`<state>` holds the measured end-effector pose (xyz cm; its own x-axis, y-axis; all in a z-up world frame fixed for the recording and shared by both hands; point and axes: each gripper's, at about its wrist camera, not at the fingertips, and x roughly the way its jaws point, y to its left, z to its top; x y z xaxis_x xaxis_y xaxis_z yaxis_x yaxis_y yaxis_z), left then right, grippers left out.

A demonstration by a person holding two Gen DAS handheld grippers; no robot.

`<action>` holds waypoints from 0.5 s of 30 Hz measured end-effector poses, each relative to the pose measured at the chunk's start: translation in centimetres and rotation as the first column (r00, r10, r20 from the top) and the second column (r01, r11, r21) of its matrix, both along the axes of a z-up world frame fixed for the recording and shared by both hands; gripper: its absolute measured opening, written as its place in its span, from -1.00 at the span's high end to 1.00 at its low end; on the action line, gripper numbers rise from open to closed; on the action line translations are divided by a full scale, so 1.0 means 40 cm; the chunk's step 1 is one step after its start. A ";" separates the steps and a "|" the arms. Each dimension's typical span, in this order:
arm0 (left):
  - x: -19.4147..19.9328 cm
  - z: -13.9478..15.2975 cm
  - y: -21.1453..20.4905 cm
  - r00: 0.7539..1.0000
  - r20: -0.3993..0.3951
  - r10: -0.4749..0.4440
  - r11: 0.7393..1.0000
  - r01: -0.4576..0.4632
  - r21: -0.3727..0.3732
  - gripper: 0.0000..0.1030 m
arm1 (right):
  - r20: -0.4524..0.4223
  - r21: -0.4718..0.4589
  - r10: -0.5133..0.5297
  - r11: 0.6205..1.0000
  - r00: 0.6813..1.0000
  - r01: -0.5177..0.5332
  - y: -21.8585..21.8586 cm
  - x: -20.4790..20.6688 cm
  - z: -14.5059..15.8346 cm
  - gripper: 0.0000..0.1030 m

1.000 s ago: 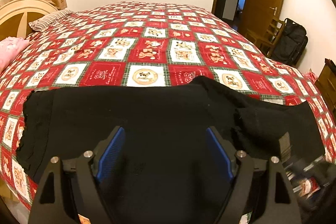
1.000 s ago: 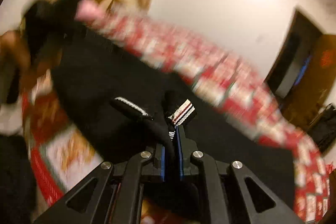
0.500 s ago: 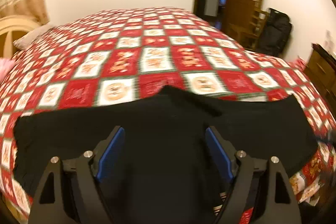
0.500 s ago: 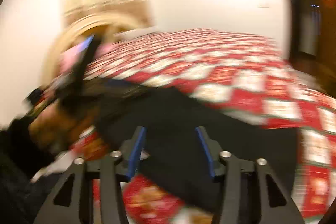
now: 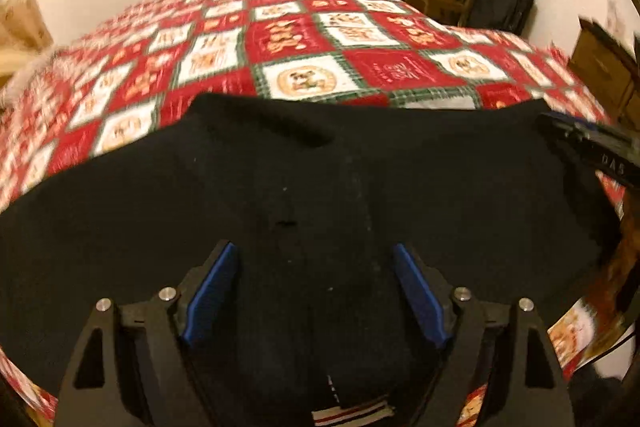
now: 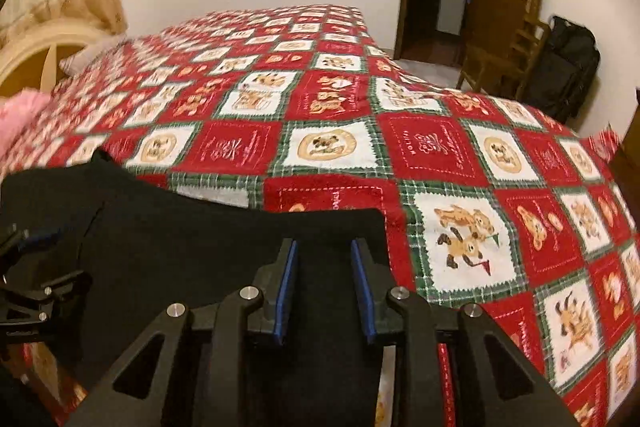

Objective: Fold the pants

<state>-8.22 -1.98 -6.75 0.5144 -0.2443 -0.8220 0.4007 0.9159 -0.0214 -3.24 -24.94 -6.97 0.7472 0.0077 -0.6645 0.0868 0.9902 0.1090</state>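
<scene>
Lying flat along the bed's (image 6: 460, 155) near edge, the black pants (image 5: 280, 179) are gripped by neither tool. The left gripper (image 5: 316, 287) is held wide open above them. The right gripper's (image 6: 325, 287) jaws are closing over the pants' right end, pads not yet pressing.

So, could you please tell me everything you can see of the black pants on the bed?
The black pants lie spread flat across the near edge of the red patchwork bedspread, a wide dark shape of soft, matte fabric with a few low creases. A striped red, white and black band shows at the near edge, below the left gripper. Their right-hand end is squared off. No gripper pad presses on them.
</scene>
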 end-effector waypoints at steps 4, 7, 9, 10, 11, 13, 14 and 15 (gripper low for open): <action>0.000 0.002 -0.002 1.000 0.000 0.017 1.000 -0.017 0.010 -0.64 | 0.005 0.001 -0.014 1.000 1.000 0.014 0.002 -0.006 0.009 0.45; -0.008 0.008 -0.003 0.999 0.022 0.023 0.999 -0.024 0.038 -0.64 | 0.099 -0.023 0.038 0.999 0.994 -0.036 0.057 -0.055 0.060 0.45; -0.007 0.018 0.004 0.999 0.039 0.037 0.998 -0.039 0.053 -0.64 | 0.136 -0.041 0.126 0.992 0.983 -0.121 0.131 -0.092 0.077 0.45; -0.007 0.028 0.011 0.998 0.046 0.044 0.998 -0.046 0.047 -0.64 | 0.135 -0.030 0.185 0.983 0.973 -0.182 0.172 -0.099 0.078 0.45; -0.004 0.033 0.020 0.998 0.049 0.050 0.998 -0.052 0.043 -0.64 | 0.125 -0.021 0.231 0.973 0.965 -0.230 0.204 -0.100 0.075 0.45; -0.001 0.047 0.041 0.994 0.074 0.079 0.995 -0.084 0.060 -0.64 | 0.098 -0.025 0.310 0.951 0.946 -0.309 0.281 -0.094 0.057 0.45; 0.000 0.053 0.059 0.991 0.090 0.099 0.991 -0.106 0.077 -0.64 | 0.085 -0.029 0.344 0.939 0.935 -0.342 0.321 -0.088 0.044 0.45; 0.003 0.057 0.076 0.988 0.099 0.115 0.989 -0.124 0.085 -0.64 | 0.069 -0.030 0.376 0.927 0.924 -0.375 0.356 -0.081 0.031 0.45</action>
<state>-8.11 1.05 -4.47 0.6113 -0.1031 -0.7846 0.2844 0.9538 0.0963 -6.48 -10.71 -5.73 0.7377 0.2868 -0.6113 -0.2993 0.9504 0.0847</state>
